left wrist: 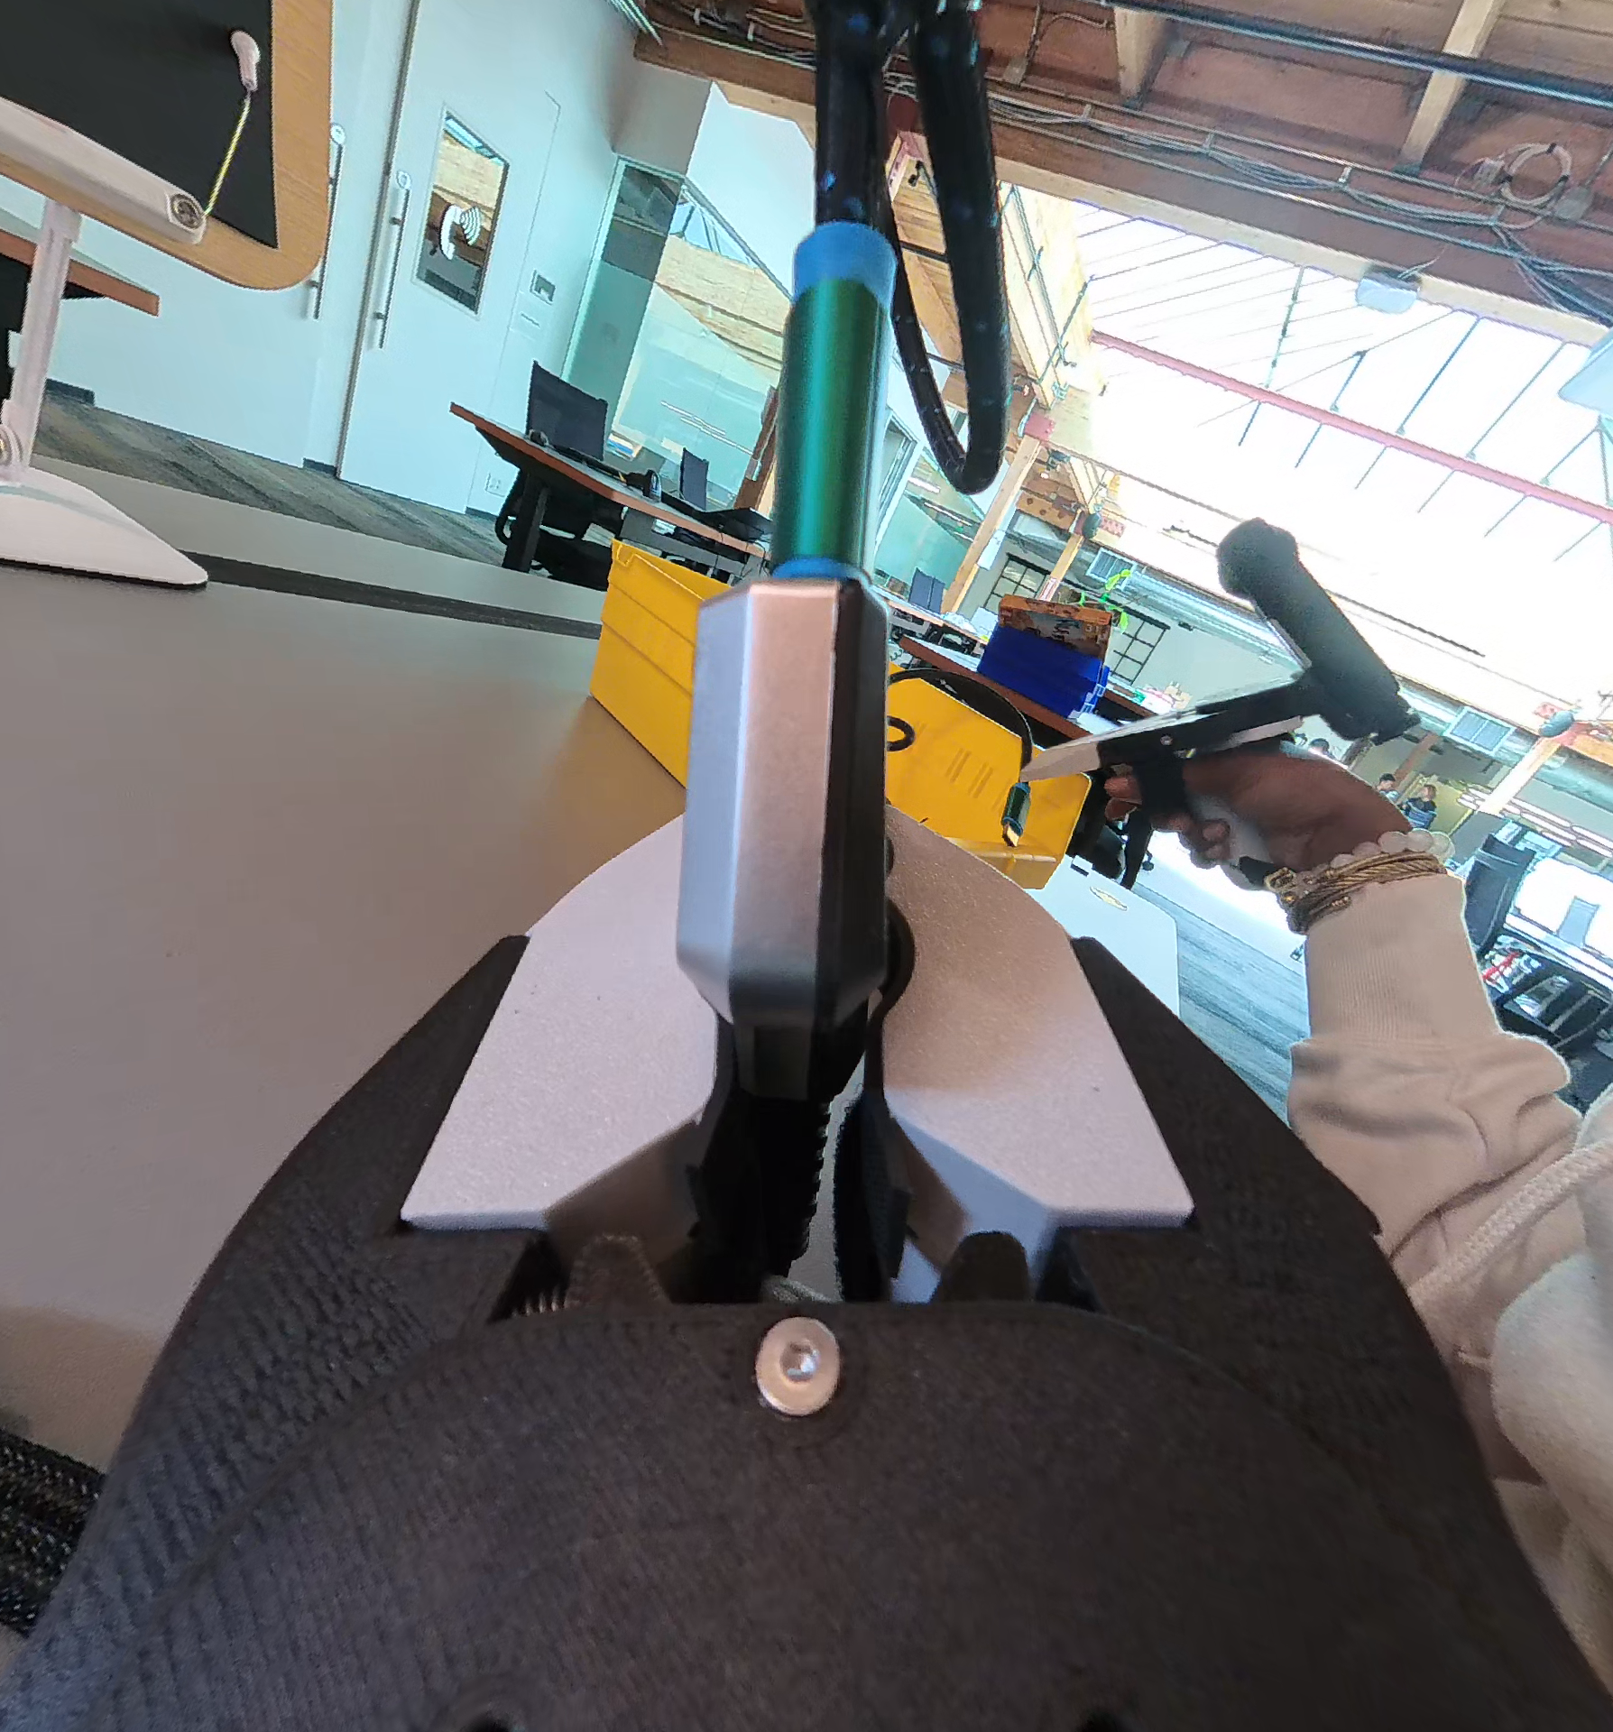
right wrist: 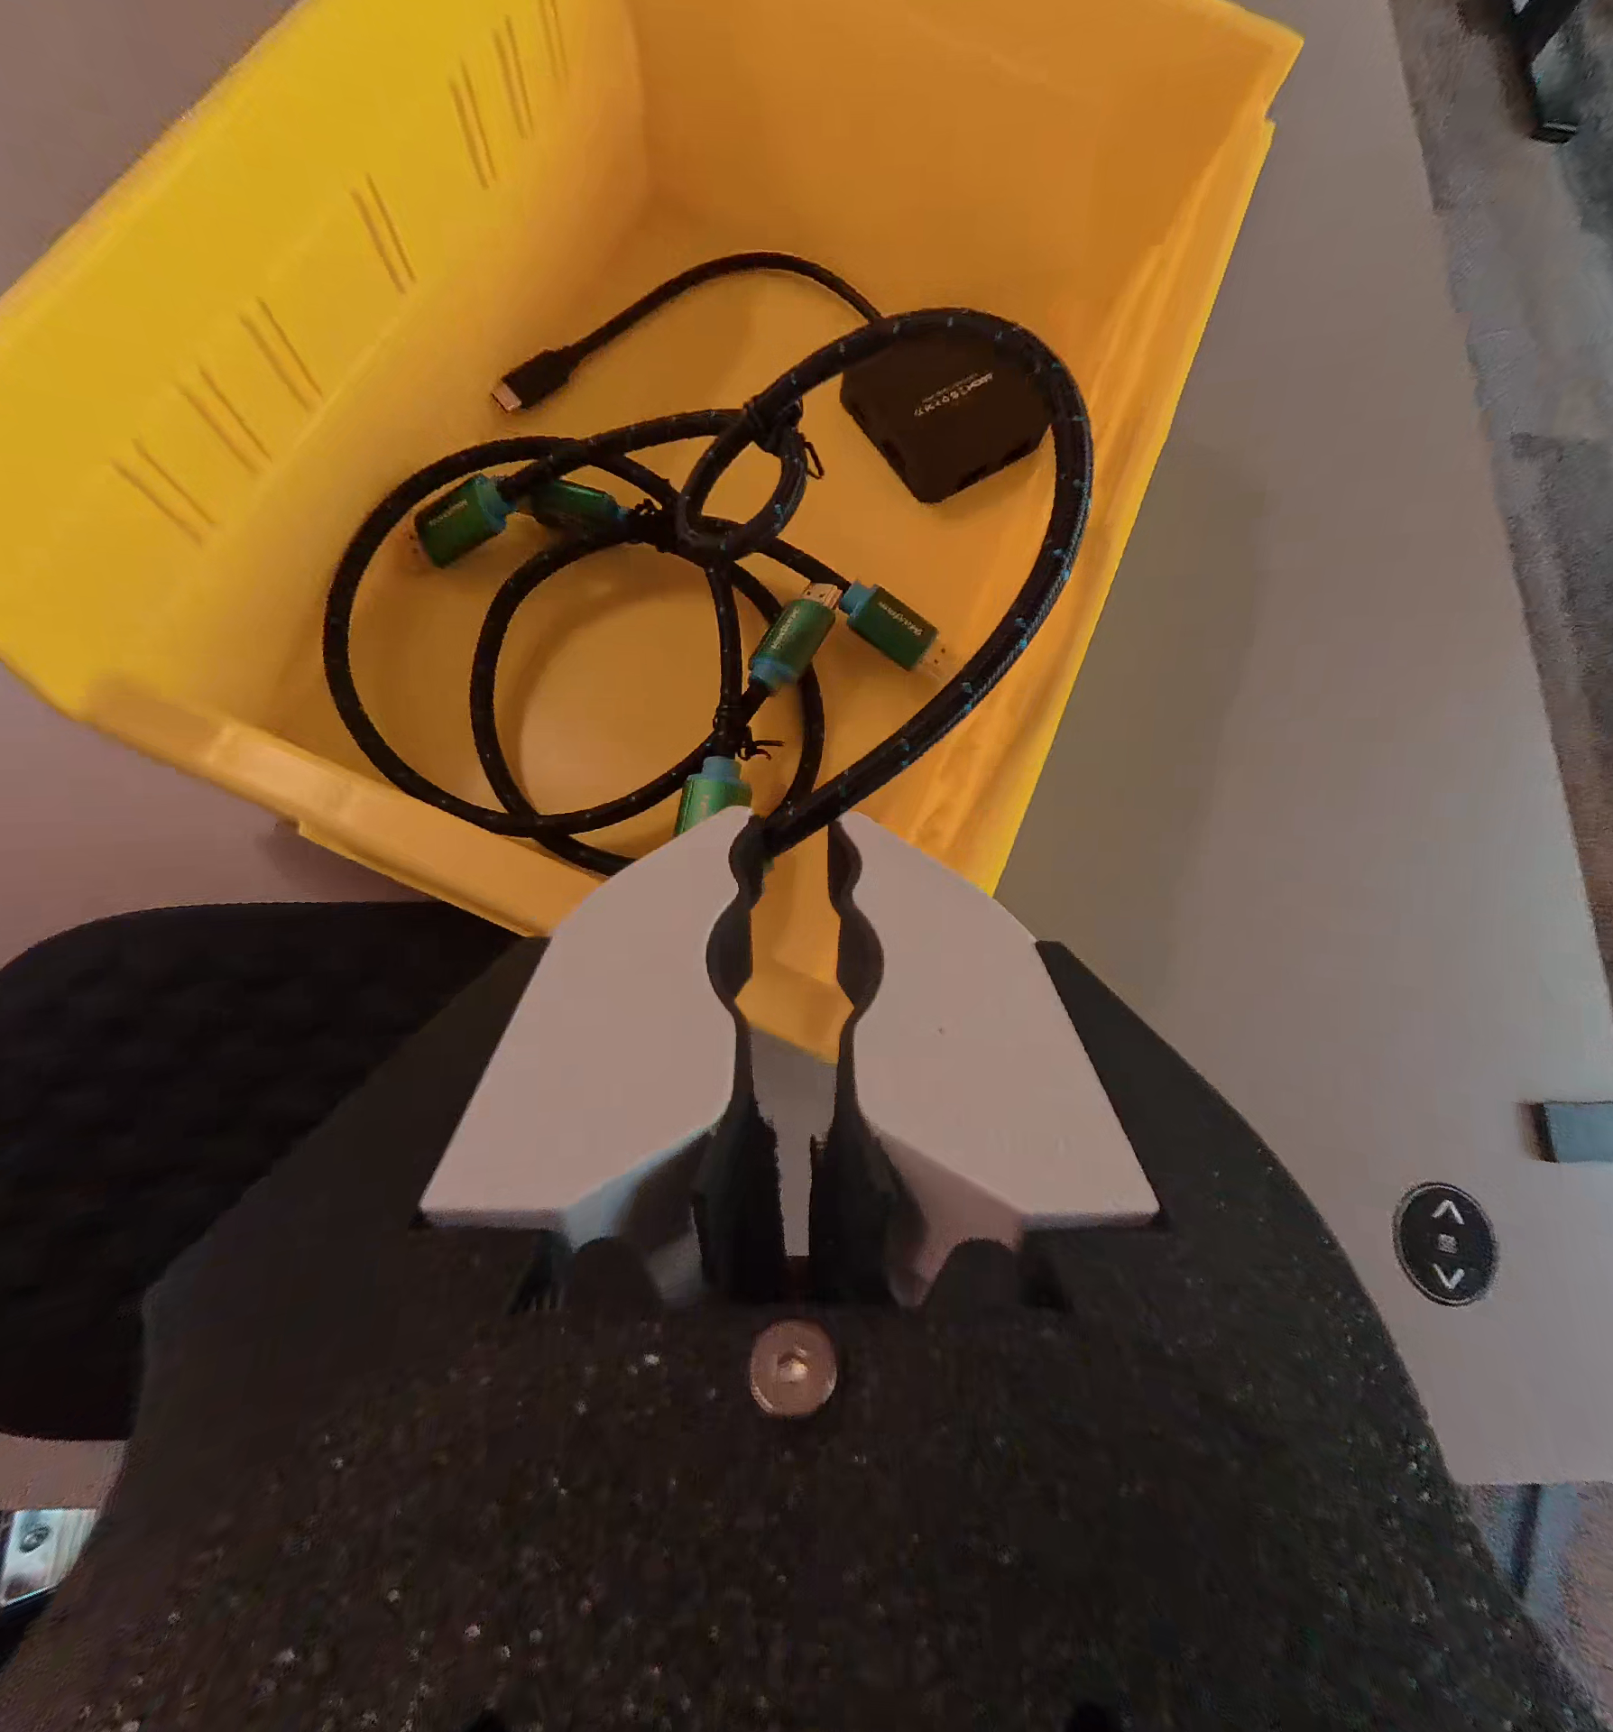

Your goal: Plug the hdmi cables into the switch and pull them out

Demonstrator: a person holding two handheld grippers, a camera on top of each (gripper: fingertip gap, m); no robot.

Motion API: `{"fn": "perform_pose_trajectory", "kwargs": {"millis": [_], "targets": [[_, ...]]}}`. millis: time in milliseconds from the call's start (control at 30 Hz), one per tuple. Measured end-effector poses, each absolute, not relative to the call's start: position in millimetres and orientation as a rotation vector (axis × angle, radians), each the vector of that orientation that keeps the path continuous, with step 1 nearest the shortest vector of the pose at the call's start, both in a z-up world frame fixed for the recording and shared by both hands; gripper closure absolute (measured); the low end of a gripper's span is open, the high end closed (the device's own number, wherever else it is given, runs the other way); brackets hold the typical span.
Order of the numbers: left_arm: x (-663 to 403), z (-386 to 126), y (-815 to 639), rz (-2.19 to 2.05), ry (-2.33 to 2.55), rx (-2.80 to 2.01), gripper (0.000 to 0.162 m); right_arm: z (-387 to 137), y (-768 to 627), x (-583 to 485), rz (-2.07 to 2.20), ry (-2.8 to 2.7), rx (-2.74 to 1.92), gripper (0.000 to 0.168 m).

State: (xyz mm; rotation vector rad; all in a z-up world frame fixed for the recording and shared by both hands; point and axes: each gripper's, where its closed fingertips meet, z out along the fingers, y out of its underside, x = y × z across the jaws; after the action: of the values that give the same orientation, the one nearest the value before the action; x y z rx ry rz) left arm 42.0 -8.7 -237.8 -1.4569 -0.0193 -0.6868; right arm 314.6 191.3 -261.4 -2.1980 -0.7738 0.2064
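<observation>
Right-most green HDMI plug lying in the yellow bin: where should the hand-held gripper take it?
Probably the green shell of the plug, across its long sides, from straight above: it lies flat on the yellow bin floor, shell uncovered.

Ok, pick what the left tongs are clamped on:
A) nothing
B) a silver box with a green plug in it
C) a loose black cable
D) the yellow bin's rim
B: the left tongs pinch the silver box, and the green plug sits in its far end.
</observation>
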Motion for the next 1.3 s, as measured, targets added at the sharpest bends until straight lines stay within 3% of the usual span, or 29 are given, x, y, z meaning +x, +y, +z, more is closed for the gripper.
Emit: {"fn": "perform_pose_trajectory", "kwargs": {"millis": [167, 233, 333, 400, 567, 667, 800, 1300], "targets": [[42, -238, -9, -0.689, -0.018, -1.456, 0.138, -262, 190, 325, -0.012, -0.897, -2.237, 0.150], [43, -238, -9, -0.690, -0.017, -1.456, 0.138, -254, 191, 322, -0.071, -0.978, -2.172, 0.134], [43, -238, -9, -0.692, -0.016, -1.456, 0.138, -241, 193, 304, 0.003, -1.018, -2.058, 0.130], [43, -238, -9, -0.693, -0.016, -1.456, 0.138, -238, 197, 303, -0.026, -1.016, -2.017, 0.131], [44, -238, -9, -0.697, -0.014, -1.458, 0.138, -223, 204, 294, -0.043, -1.063, -1.894, 0.164], [44, -238, -9, -0.698, -0.013, -1.460, 0.138, -211, 210, 273, 0.043, -1.170, -1.868, 0.165], [44, -238, -9, -0.698, -0.013, -1.459, 0.138, -238, 219, 250, 0.148, -1.488, -2.040, 0.165], [45, -238, -9, -0.714, -0.008, -1.463, 0.138, -314, 248, 266, -0.251, -1.983, -2.247, 0.162]]}}
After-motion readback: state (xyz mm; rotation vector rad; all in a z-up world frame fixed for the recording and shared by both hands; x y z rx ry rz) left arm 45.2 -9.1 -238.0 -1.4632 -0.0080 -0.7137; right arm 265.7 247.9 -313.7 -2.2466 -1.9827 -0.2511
